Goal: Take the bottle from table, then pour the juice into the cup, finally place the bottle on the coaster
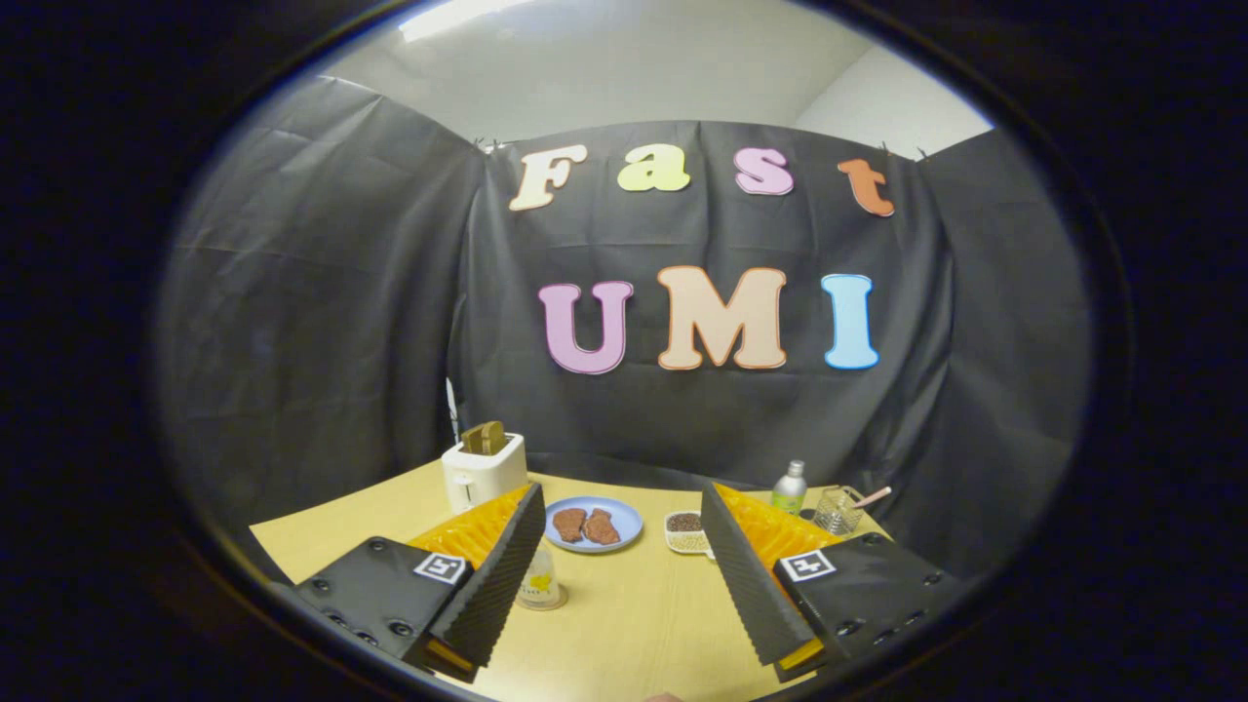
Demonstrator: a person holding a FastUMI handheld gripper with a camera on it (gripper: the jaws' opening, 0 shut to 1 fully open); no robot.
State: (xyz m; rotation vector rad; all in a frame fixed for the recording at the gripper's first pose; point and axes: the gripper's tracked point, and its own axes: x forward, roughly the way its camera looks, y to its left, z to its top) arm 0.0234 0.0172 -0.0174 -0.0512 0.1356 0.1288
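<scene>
Two fingers of the gripper (pixel 624 575) stand wide apart low in the frame, holding nothing, with bare yellow counter (pixel 634 624) between them. Just beside the left finger's inner edge stands a small clear cup (pixel 539 582) with a yellow print, resting on the counter and partly hidden by that finger. Beyond the fingers, at centre, lies a blue plate (pixel 594 525) carrying two brown pieces of food, and right of it a small white dish (pixel 686 531) split into dark and pale grains. Behind the right finger, toward the lower right of the frame, the bottle (pixel 790 487) stands upright with a silver cap and greenish body, well apart from the cup. Next to it is a clear glass jar (pixel 837 509) with a pale stick leaning out. Behind the left finger a white toaster (pixel 483 471) holds a slice of bread.
</scene>
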